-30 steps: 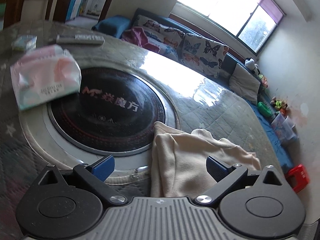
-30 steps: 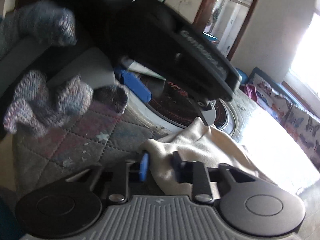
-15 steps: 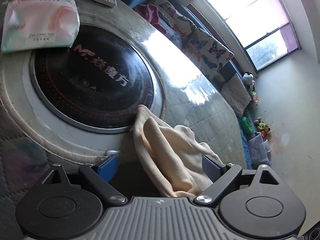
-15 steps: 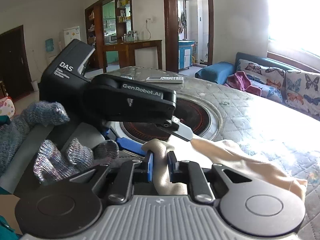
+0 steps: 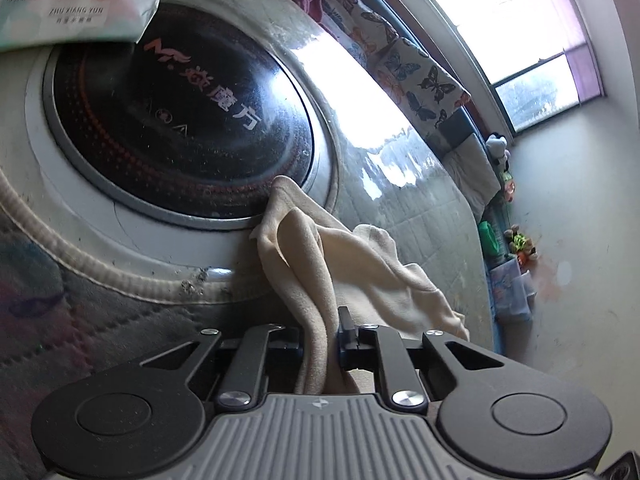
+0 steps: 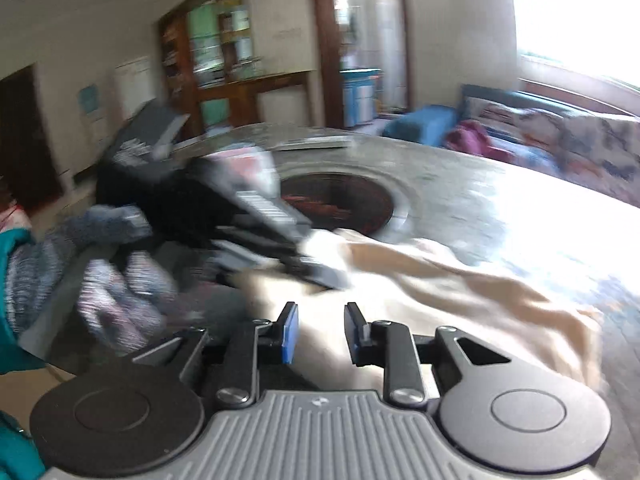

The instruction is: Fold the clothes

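Left gripper (image 5: 322, 338): jaws closed tight on a bunched fold of the cream garment (image 5: 352, 256). From the pinch the cloth runs up toward 12 o'clock and spreads out toward 2 o'clock across the quilted table cover (image 5: 420, 208). Its top corner is seen touching the metal rim of the round black hotplate (image 5: 180, 120) set into the table.

A pack of tissues (image 5: 76, 0) is seen at 11 o'clock, overlapping the far edge of the hotplate. A sofa with butterfly cushions (image 5: 404, 64) is noted beyond the table at 1 o'clock, under a bright window (image 5: 520, 28). Toys and a plastic box (image 5: 510, 288) are lined along the wall at 3 o'clock.

Right gripper (image 6: 320, 334): jaws parted by a moderate gap, nothing clamped; garment (image 6: 460, 280) lies just beyond and beneath the tips, spread toward 2 o'clock. This view is blurred by motion. The left gripper (image 6: 320, 274), held in a knitted glove (image 6: 120, 292), is seen at 10 o'clock, crossing in front of the hotplate (image 6: 340, 200) and blocking part of it.
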`<state>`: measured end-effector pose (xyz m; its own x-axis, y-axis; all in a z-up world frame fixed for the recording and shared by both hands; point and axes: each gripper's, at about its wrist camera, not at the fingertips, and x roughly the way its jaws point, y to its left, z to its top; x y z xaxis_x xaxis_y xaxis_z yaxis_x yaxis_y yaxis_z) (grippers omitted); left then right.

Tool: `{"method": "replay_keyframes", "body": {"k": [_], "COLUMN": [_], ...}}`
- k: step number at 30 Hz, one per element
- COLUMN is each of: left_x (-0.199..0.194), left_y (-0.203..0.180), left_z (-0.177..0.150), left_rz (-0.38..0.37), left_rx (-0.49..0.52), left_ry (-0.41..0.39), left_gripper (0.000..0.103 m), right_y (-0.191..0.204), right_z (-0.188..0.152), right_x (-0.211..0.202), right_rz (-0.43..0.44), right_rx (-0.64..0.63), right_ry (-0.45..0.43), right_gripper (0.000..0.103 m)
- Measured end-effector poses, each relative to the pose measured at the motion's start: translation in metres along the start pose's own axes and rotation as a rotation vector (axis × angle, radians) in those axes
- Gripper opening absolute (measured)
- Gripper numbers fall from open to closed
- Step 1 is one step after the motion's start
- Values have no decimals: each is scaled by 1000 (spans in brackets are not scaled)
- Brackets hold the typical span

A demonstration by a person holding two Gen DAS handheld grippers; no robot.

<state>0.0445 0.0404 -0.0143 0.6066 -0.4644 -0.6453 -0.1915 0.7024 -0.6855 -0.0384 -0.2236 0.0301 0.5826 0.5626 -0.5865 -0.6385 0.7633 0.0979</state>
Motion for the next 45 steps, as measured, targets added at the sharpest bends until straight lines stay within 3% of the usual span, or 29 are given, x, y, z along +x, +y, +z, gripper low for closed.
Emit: {"method": "replay_keyframes", "body": {"k": [6,8,11,13,17,18,19,21,27,33,45], "left_x": [-3,-2,-2,-1,2,2,1,0,-7,8,81], "left_y": [-6,-7,-8,-9,-15,-17,-20,-26,-59,-107,-196], "left_z": [-2,-2,-1,0,-1,-1,-1,-1,-1,-10,-53], "left_rz": [35,40,47,53,74,80,85,92,78,10,-112], "left_rx": [68,76,81,90,137,152,168,206,346,440,535], "left_ry": [-23,-22,-23,-23,-28,-31,-34,-41,-76,-67,50], "left_gripper": [16,16,16,16,16,16,15,15,14,14,14], "right_y": [-71,-91,-120,-136,-152,-151,-152,-151,-138,-139,-204], "right_z": [-13,-22,-28,-32,-40,-41,-41,-41,-37,-30,-48], "right_x": [-15,-22,-21,-18,-7,-8,-8,-10,-41,-81,-149], "right_rz": [-245,-288,-320,-322,-288,-289,-286,-256,-286,-393,-651], "right_rx": [168,225,305,349,422,423,427,475,435,379,395], "right_ry": [9,21,26,29,26,21,18,-1,-84,-125,-102], "right_gripper": [35,35,37,47,47,38,20,11,9,9,9]}}
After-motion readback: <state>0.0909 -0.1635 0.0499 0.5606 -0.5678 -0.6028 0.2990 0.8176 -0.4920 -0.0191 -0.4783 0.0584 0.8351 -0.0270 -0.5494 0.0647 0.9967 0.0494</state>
